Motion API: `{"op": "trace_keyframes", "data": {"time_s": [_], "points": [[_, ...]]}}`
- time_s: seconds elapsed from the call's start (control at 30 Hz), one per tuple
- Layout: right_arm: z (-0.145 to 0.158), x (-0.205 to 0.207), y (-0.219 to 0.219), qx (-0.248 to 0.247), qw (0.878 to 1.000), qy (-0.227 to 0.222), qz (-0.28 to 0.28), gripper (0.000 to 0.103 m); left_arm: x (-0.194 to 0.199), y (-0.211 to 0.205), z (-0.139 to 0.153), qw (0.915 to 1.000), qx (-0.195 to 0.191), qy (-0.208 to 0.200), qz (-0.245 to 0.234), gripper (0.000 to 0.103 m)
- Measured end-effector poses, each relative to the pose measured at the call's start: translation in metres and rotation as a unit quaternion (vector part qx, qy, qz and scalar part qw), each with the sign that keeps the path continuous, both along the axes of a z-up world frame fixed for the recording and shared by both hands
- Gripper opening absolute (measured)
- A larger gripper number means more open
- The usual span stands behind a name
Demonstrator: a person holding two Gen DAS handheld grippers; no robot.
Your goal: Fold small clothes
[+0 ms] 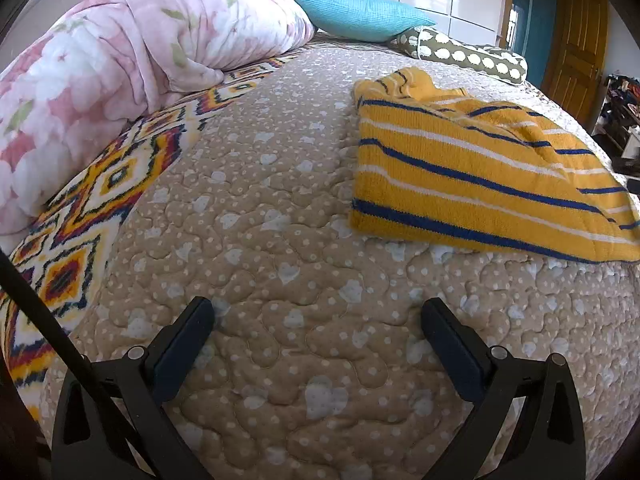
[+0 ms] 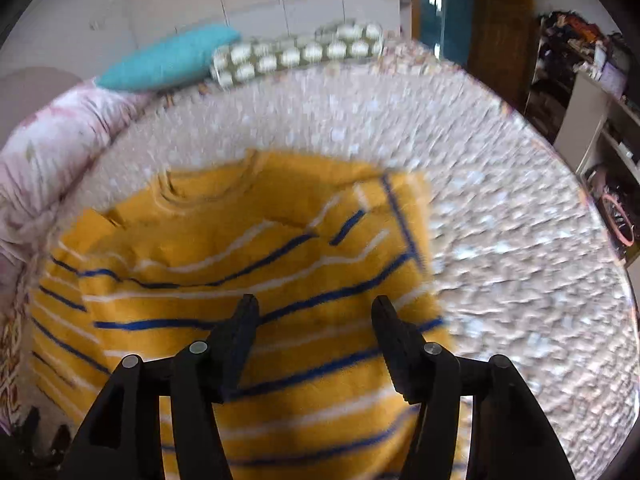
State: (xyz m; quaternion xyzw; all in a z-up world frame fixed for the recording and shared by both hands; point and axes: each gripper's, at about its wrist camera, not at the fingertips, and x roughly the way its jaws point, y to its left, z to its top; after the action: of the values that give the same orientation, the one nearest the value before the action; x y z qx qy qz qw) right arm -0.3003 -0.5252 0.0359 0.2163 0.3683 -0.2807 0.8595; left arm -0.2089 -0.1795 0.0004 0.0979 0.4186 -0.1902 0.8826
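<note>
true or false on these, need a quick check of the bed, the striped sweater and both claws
1. The yellow striped sweater lies on the beige quilted bedspread. True.
2. The left claw grips the sweater. False: its jaws stand wide apart over bare bedspread, with the sweater off to its right.
3. The right claw is open above the sweater. True: its jaws are apart with nothing pinched between them.
4. The turquoise pillow sits on top of the sweater. False: it lies at the far end of the bed, beside the olive bolster with white spots.
5. A pink floral duvet is bunched along the bed's left side in the left wrist view. True.
</note>
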Motion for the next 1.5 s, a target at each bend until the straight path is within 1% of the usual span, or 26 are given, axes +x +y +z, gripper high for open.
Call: {"op": "trace_keyframes", "data": {"time_s": [0.1, 0.13, 0.2, 0.3, 0.37, 0.43, 0.5, 0.6, 0.63, 0.73, 0.83, 0.87, 0.97, 1.0, 1.07, 1.1, 1.13, 1.2, 1.3, 1.4, 1.43, 1.47, 1.5], "points": [[0.003, -0.029, 0.018, 0.02, 0.999, -0.033, 0.018, 0.063, 0.0, 0.0, 0.0, 1.0, 0.003, -0.002, 0.001, 0.103], [-0.002, -0.039, 0.026, 0.026, 0.999, -0.037, 0.027, 0.063, 0.001, 0.0, 0.0, 1.0, 0.004, -0.003, 0.001, 0.103], [-0.014, -0.05, 0.039, 0.027, 0.999, -0.028, 0.037, 0.063, 0.0, 0.0, 0.0, 1.0, 0.006, -0.005, 0.003, 0.103], [-0.044, -0.056, 0.055, 0.015, 0.999, 0.0, 0.05, 0.063, -0.001, 0.0, 0.0, 0.9999, 0.011, -0.009, 0.005, 0.103], [-0.046, -0.06, 0.062, -0.009, 0.999, -0.011, 0.049, 0.063, -0.004, -0.001, 0.001, 0.9998, 0.014, -0.013, 0.004, 0.103], [-0.048, -0.059, 0.066, -0.019, 0.999, -0.009, 0.049, 0.066, -0.004, 0.0, 0.001, 0.9999, 0.012, -0.011, 0.001, 0.103], [-0.051, -0.06, 0.069, -0.026, 0.998, -0.015, 0.05, 0.07, -0.001, 0.003, 0.003, 0.9999, 0.006, 0.005, -0.01, 0.103], [-0.052, -0.062, 0.07, -0.027, 0.998, -0.025, 0.057, 0.075, 0.006, 0.008, 0.009, 0.9991, -0.013, 0.037, -0.015, 0.103], [-0.053, -0.063, 0.068, -0.021, 0.997, -0.032, 0.06, 0.077, 0.011, 0.011, 0.014, 0.9984, -0.026, 0.048, -0.014, 0.103], [-0.053, -0.068, 0.062, -0.001, 0.996, -0.057, 0.065, 0.08, 0.026, 0.014, 0.028, 0.9953, -0.069, 0.066, -0.014, 0.103], [-0.054, -0.074, 0.058, 0.015, 0.995, -0.079, 0.065, 0.08, 0.046, 0.004, 0.037, 0.9931, -0.086, 0.079, -0.016, 0.103], [-0.054, -0.075, 0.059, 0.019, 0.994, -0.083, 0.064, 0.08, 0.056, -0.002, 0.038, 0.9917, -0.094, 0.084, -0.023, 0.103], [-0.054, -0.08, 0.058, 0.031, 0.993, -0.099, 0.061, 0.08, 0.085, -0.02, 0.033, 0.9881, -0.109, 0.102, -0.037, 0.103], [-0.054, -0.081, 0.057, 0.033, 0.992, -0.102, 0.059, 0.08, 0.095, -0.025, 0.029, 0.9861, -0.116, 0.114, -0.037, 0.103], [-0.054, -0.083, 0.056, 0.038, 0.991, -0.111, 0.058, 0.08, 0.116, -0.033, 0.015, 0.9782, -0.136, 0.153, -0.033, 0.103], [-0.054, -0.084, 0.054, 0.044, 0.99, -0.117, 0.058, 0.08, 0.12, -0.037, 0.013, 0.9773, -0.141, 0.156, -0.028, 0.103], [-0.055, -0.086, 0.052, 0.052, 0.989, -0.125, 0.058, 0.08, 0.125, -0.04, 0.014, 0.9779, -0.145, 0.149, -0.026, 0.103], [-0.056, -0.089, 0.049, 0.065, 0.987, -0.137, 0.058, 0.08, 0.133, -0.05, 0.017, 0.9775, -0.146, 0.148, -0.034, 0.103], [-0.058, -0.093, 0.044, 0.086, 0.982, -0.157, 0.058, 0.08, 0.146, -0.065, 0.014, 0.9782, -0.136, 0.154, -0.031, 0.103], [-0.059, -0.095, 0.041, 0.096, 0.979, -0.168, 0.057, 0.08, 0.151, -0.08, 0.013, 0.983, -0.103, 0.15, -0.025, 0.103], [-0.059, -0.095, 0.041, 0.1, 0.978, -0.172, 0.057, 0.08, 0.152, -0.085, 0.013, 0.9843, -0.089, 0.151, -0.024, 0.101], [-0.059, -0.096, 0.04, 0.104, 0.977, -0.175, 0.057, 0.08, 0.151, -0.09, 0.016, 0.9843, -0.082, 0.153, -0.03, 0.078], [-0.059, -0.098, 0.038, 0.109, 0.976, -0.182, 0.055, 0.08, 0.148, -0.094, 0.018, 0.9814, -0.088, 0.165, -0.043, 0.038]]}}
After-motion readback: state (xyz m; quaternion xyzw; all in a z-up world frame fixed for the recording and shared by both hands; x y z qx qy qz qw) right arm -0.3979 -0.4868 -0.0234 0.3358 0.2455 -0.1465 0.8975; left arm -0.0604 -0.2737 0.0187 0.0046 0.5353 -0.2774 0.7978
